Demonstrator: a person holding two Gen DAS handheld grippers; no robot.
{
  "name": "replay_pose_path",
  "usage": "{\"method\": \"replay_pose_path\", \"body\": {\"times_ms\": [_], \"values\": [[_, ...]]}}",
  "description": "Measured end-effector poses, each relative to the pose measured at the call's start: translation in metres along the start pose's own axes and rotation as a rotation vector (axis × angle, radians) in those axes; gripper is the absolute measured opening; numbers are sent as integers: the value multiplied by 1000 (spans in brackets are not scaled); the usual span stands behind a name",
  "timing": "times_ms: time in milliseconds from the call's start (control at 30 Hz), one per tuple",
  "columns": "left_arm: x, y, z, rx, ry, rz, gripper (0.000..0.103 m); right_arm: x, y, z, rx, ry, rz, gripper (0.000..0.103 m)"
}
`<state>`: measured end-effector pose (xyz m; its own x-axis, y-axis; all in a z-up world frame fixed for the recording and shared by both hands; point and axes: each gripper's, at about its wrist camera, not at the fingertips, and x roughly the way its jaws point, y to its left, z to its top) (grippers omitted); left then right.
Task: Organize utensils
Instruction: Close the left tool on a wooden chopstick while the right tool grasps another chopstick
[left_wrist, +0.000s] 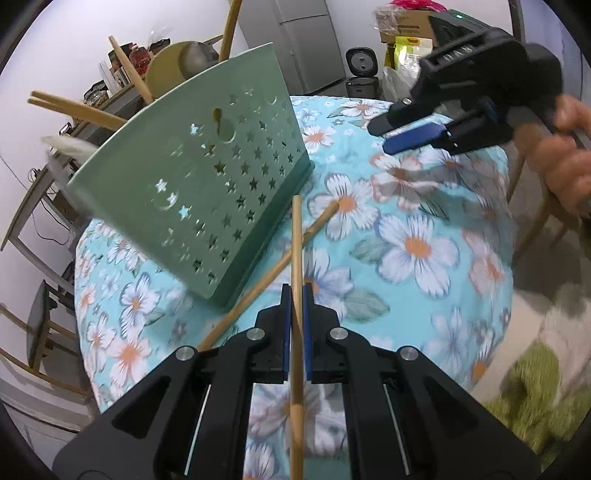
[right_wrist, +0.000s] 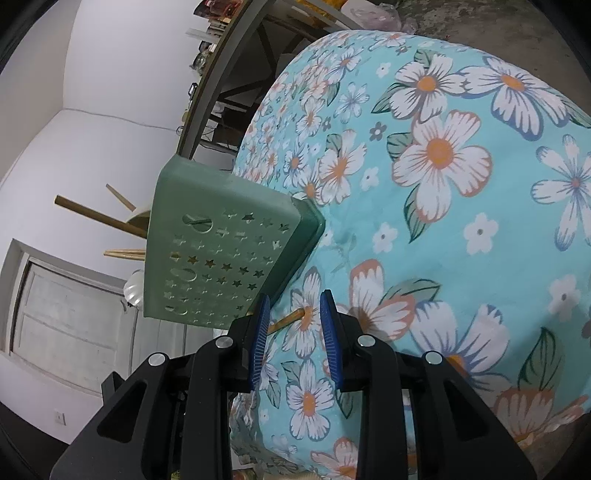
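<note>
**Left gripper clamps a chopstick beside the green holder**

The left gripper (left_wrist: 296, 295) has its blue pads pinched tight on a wooden chopstick (left_wrist: 296, 236), which stands up between them. A second chopstick (left_wrist: 269, 266) lies slanted on the floral tablecloth (left_wrist: 417, 258), crossing behind the first, just beside the green star-cut utensil holder (left_wrist: 207, 192). The right gripper (right_wrist: 291, 314) hangs over the cloth near the holder, jaws parted with nothing between them
</note>
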<state>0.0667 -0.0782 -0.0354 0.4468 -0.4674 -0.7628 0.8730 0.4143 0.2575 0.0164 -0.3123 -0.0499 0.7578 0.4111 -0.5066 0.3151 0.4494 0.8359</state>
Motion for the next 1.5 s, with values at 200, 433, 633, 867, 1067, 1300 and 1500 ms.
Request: {"method": "replay_pose_path", "body": {"times_ms": [200, 433, 633, 867, 1067, 1300, 1500], "values": [[8, 1, -15, -29, 58, -37, 5, 5, 6, -3, -6, 7, 1, 28], [19, 17, -12, -152, 86, -122, 8, 5, 2, -2, -4, 9, -2, 28], [36, 27, 2, -207, 89, -169, 12, 8, 1, -3, -2, 15, -4, 28], [47, 32, 14, -238, 71, -168, 10, 14, -4, -3, 30, 40, 30, 28], [40, 30, 10, -247, 44, -158, 7, 38, -6, -10, 109, 114, 96, 28], [22, 38, -10, -301, 19, -146, 6, 77, -6, -15, 222, 165, 21, 26], [11, 54, -29, -360, -5, -150, 5, 92, -2, -11, 293, 135, -24, 24]]}}
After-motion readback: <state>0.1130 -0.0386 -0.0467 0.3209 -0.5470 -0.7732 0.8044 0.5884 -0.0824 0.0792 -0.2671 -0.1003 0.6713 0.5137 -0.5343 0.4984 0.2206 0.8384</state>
